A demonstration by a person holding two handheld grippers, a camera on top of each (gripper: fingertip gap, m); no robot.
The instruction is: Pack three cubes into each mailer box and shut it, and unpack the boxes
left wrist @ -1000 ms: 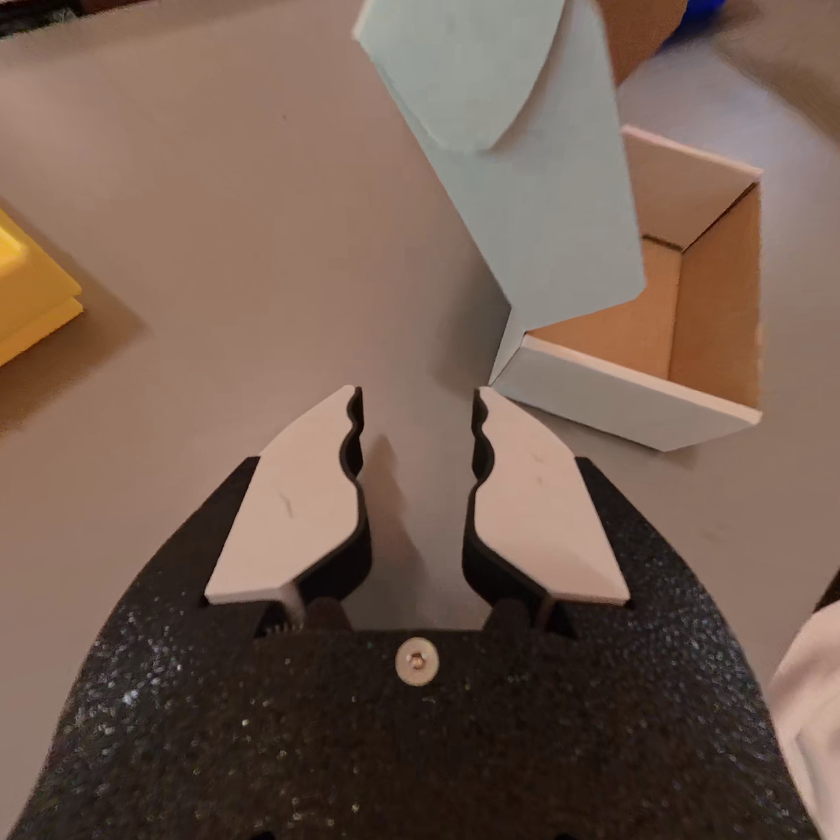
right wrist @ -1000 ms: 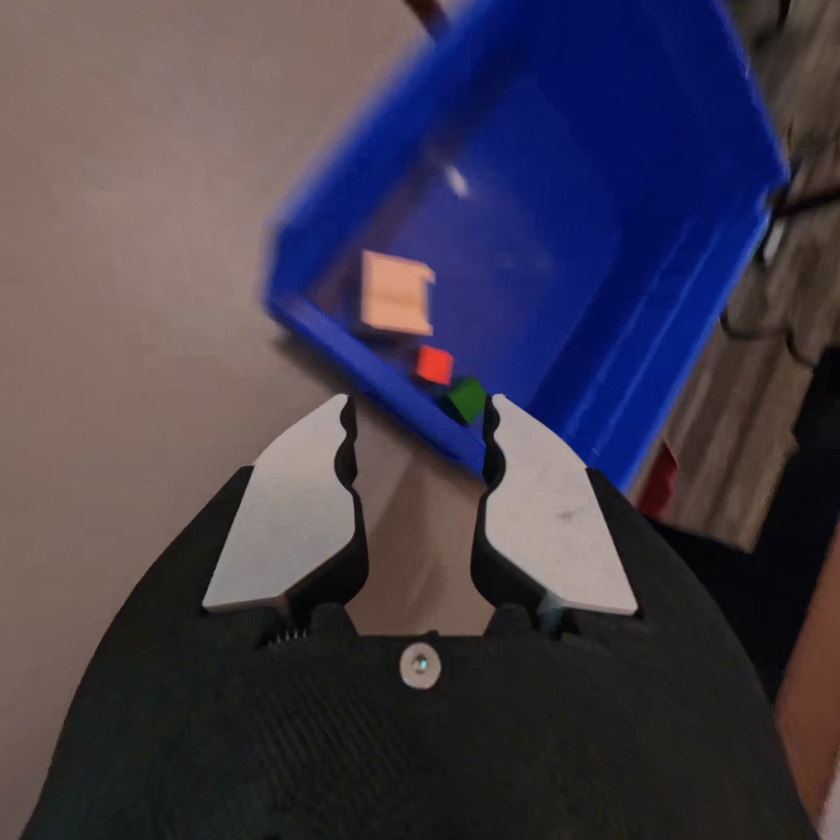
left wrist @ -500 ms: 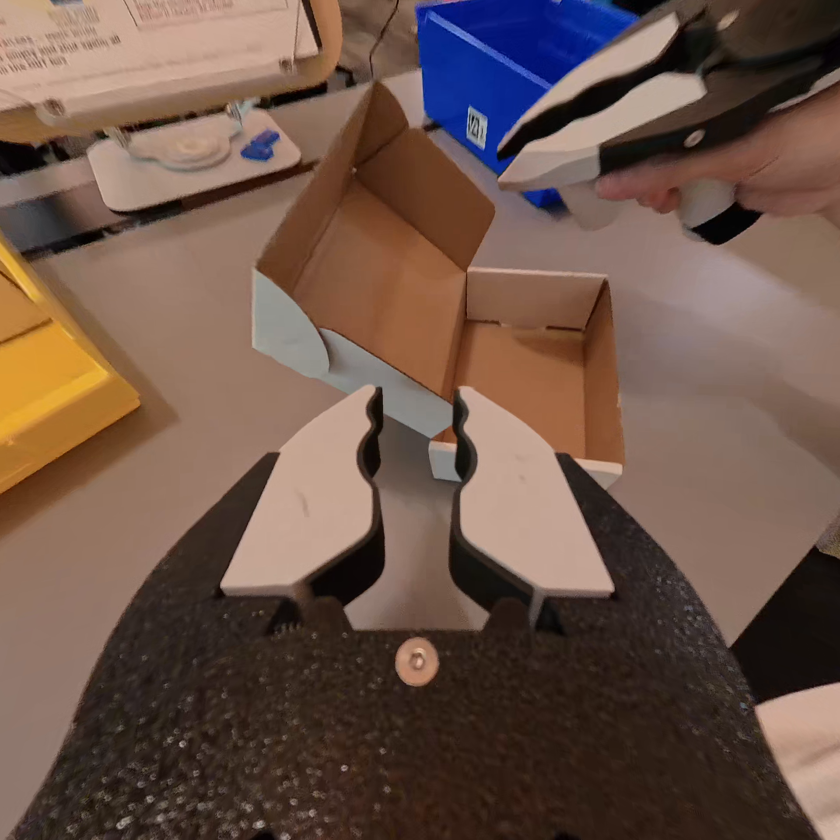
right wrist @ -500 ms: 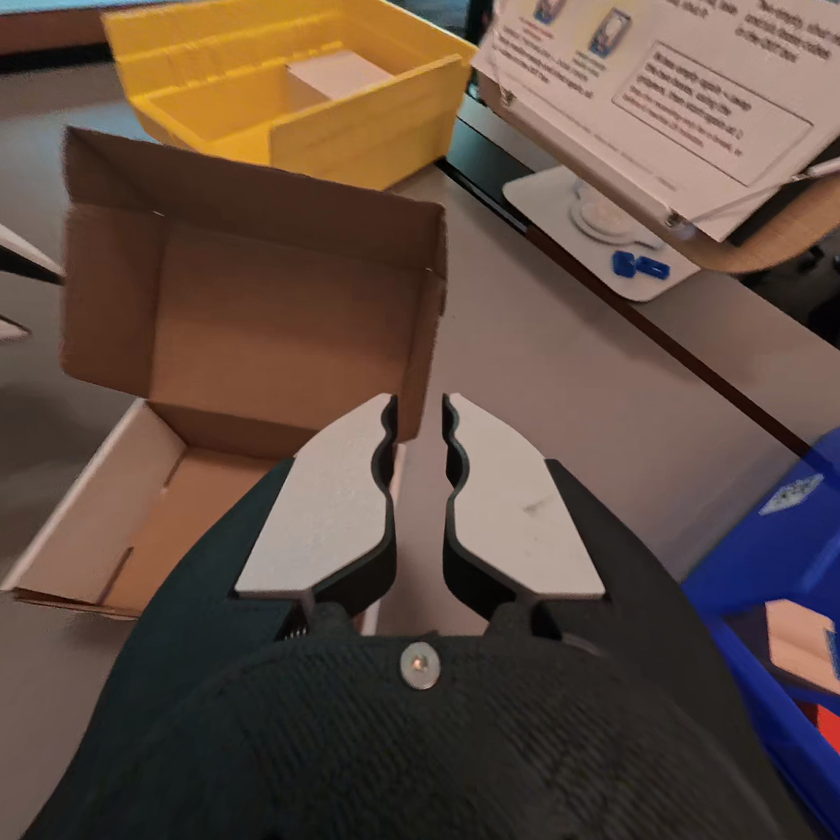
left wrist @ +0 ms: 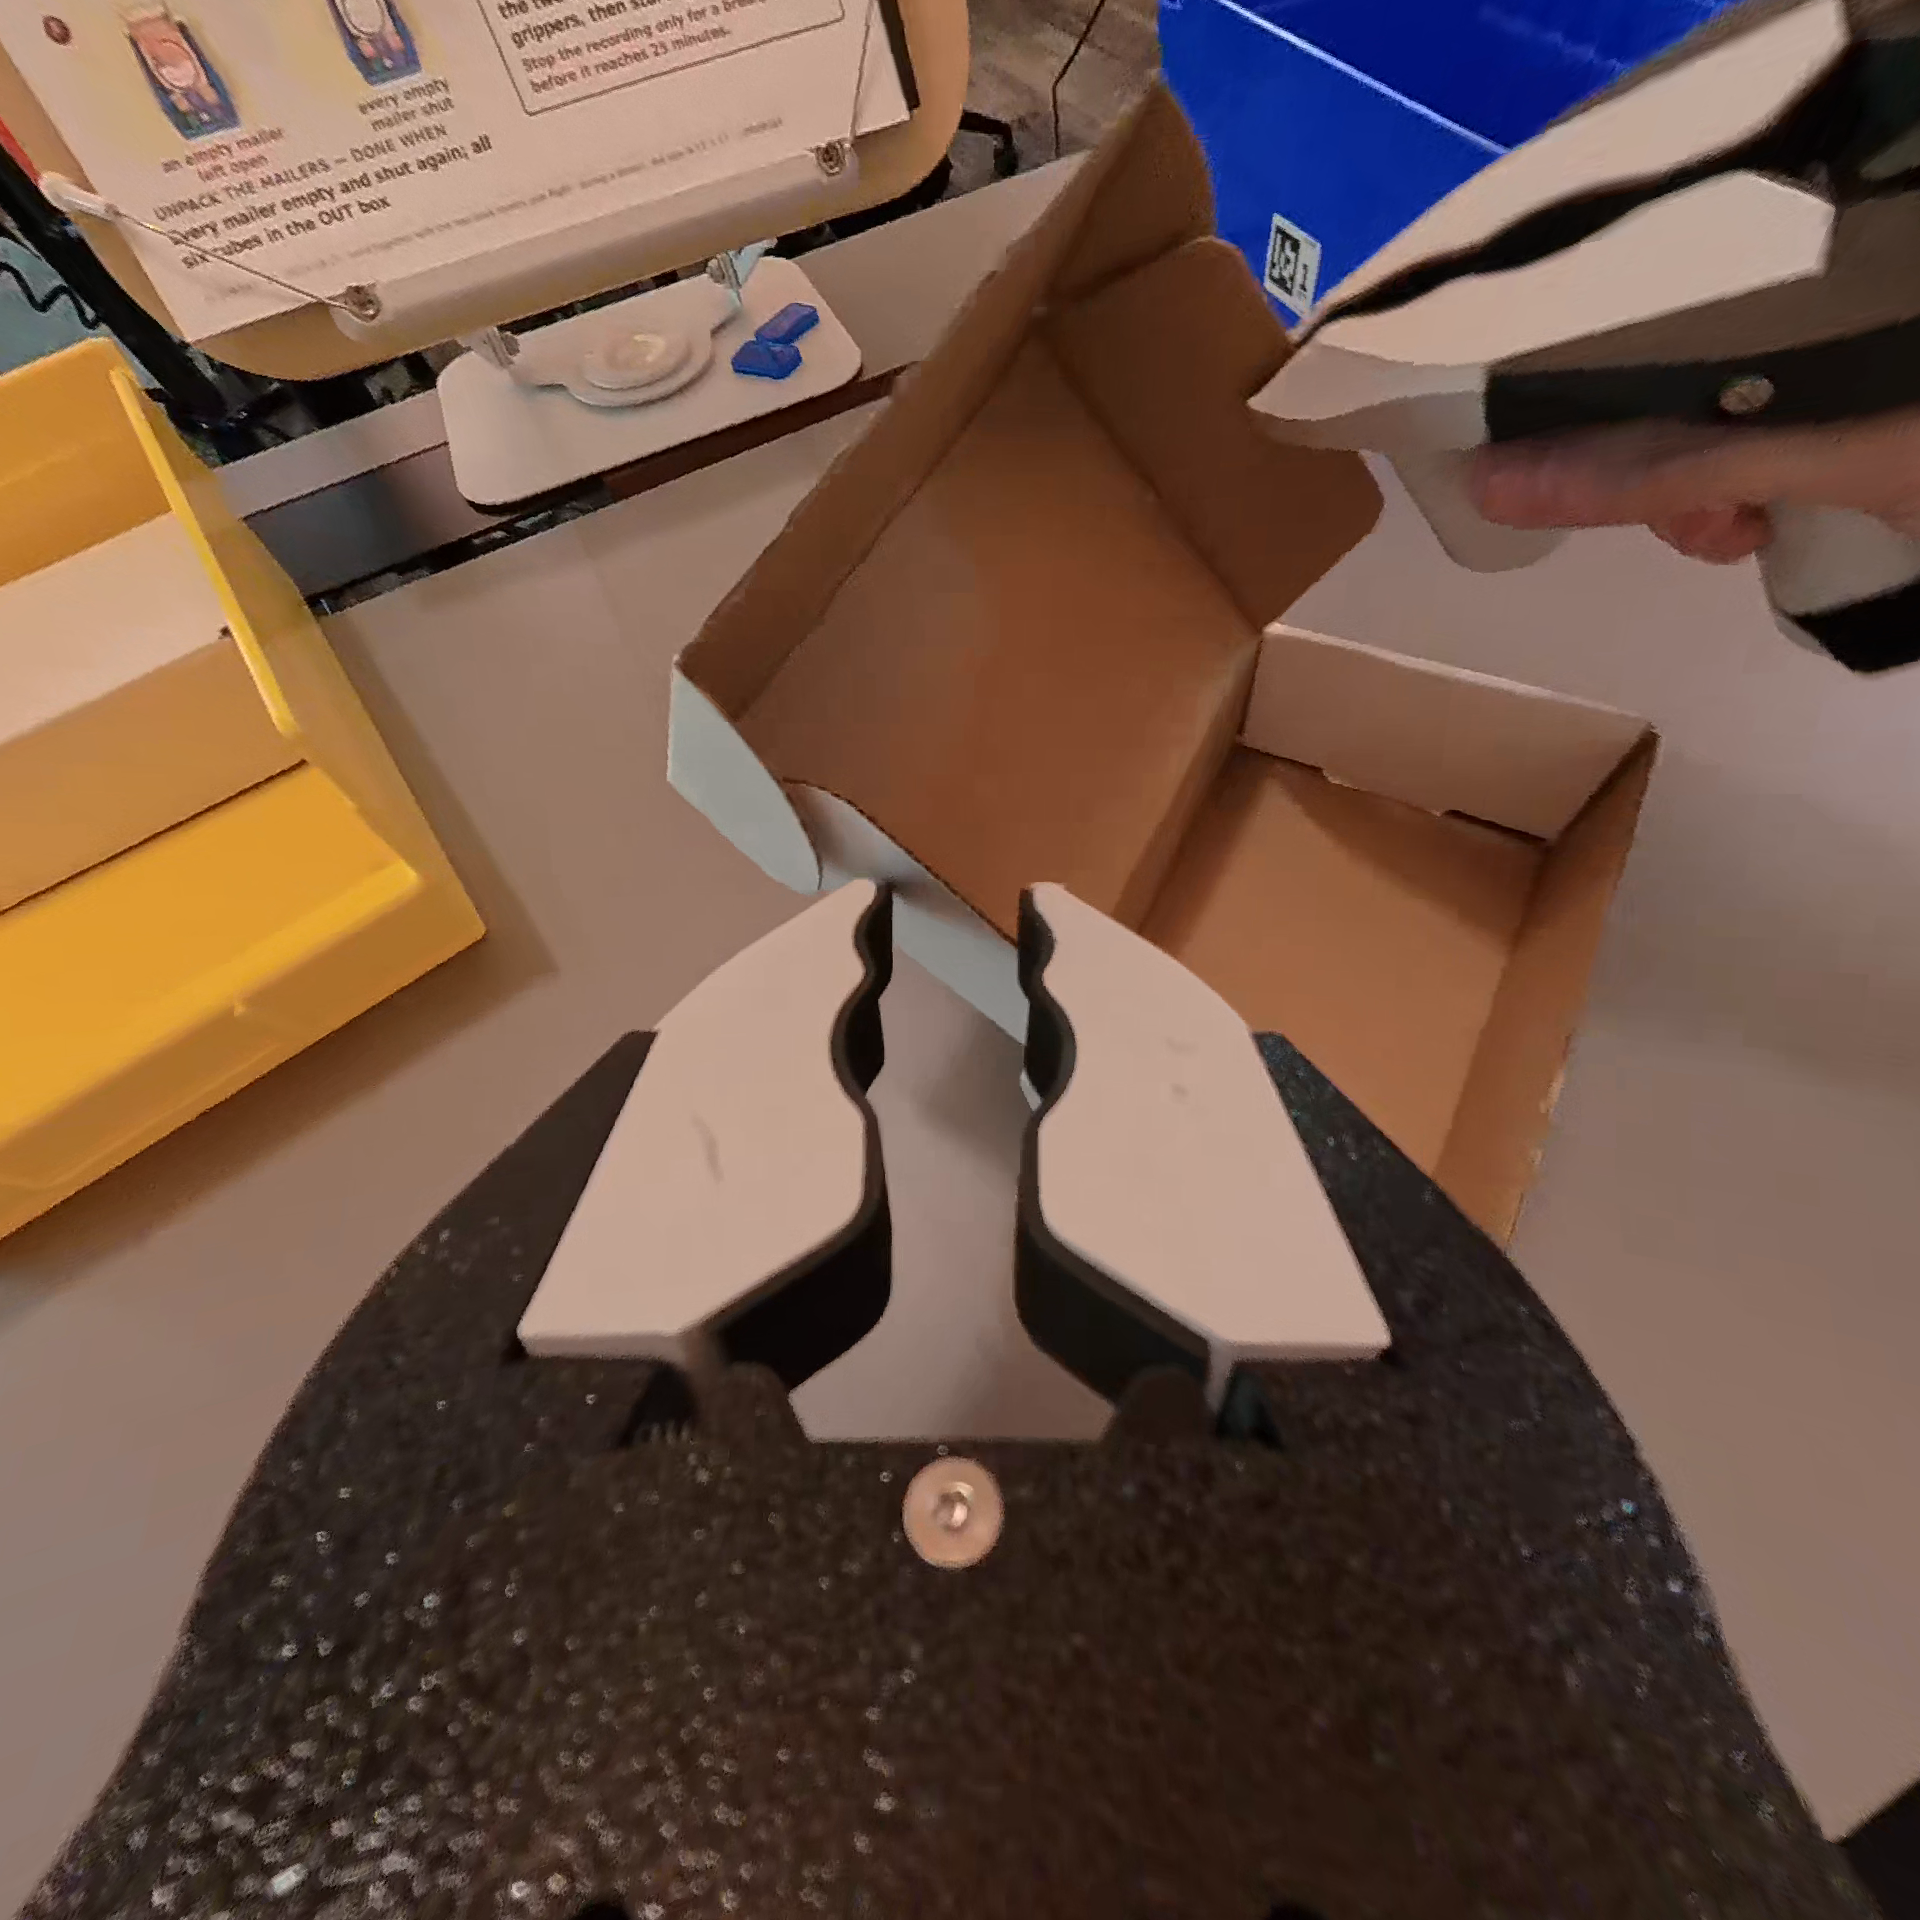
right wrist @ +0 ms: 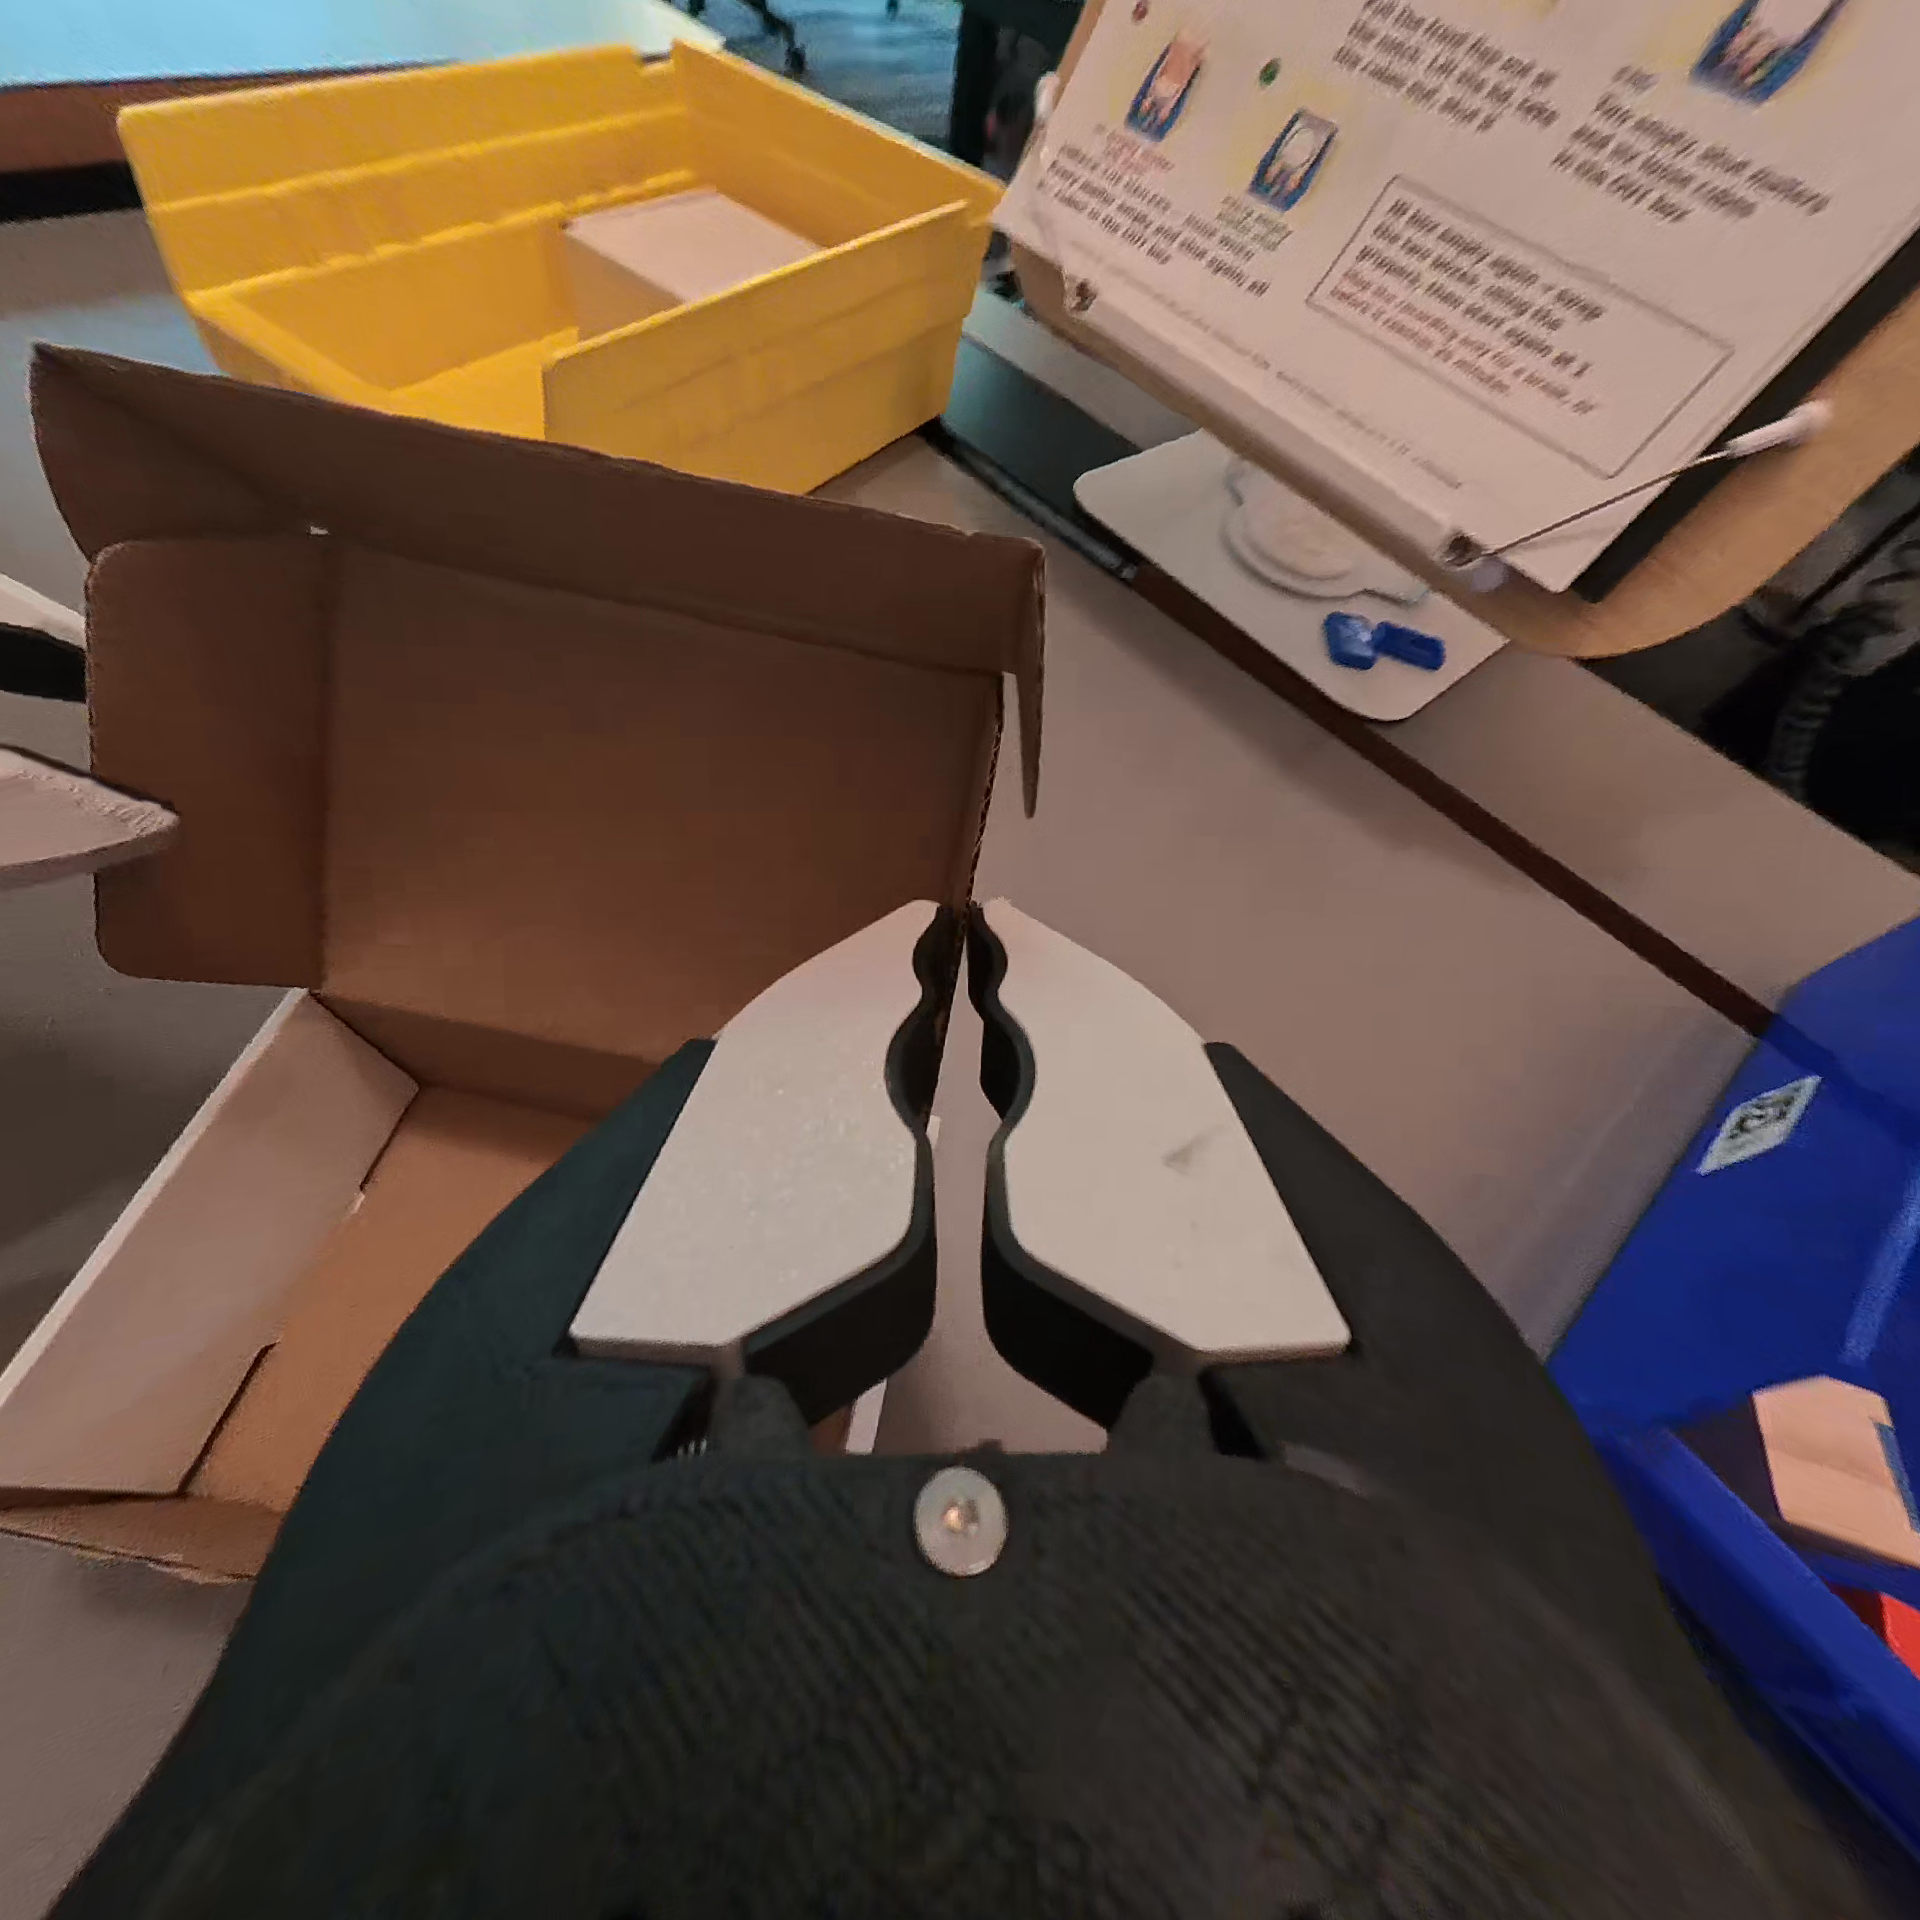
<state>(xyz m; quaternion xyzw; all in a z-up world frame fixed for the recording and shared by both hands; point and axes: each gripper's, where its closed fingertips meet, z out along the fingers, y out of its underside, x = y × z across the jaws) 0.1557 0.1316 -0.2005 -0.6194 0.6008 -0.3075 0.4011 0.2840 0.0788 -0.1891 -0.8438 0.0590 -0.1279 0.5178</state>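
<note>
Grey table [left wrist: 520, 727], open mailer [left wrist: 1351, 935] at centre, nothing inside. Right gripper [right wrist: 954, 920] nearly closed, pinching lid's side flap [right wrist: 982, 790]. Left gripper [left wrist: 954, 902] part open, empty, beside mailer. Yellow bin [right wrist: 727, 343] behind mailer.

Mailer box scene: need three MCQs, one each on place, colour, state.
1. The white box sits:
A) in a blue bin
B) in the yellow bin
C) on the table

2. The open mailer box has a floor that is:
A) brown
B) green
C) black

3. Its lid is:
A) shut flat
B) torn off
C) raised

Key: B, yellow walls surround it; A, bare brown cardboard shows; C, it stands up, with the right gripper pinching its side edge.
</note>
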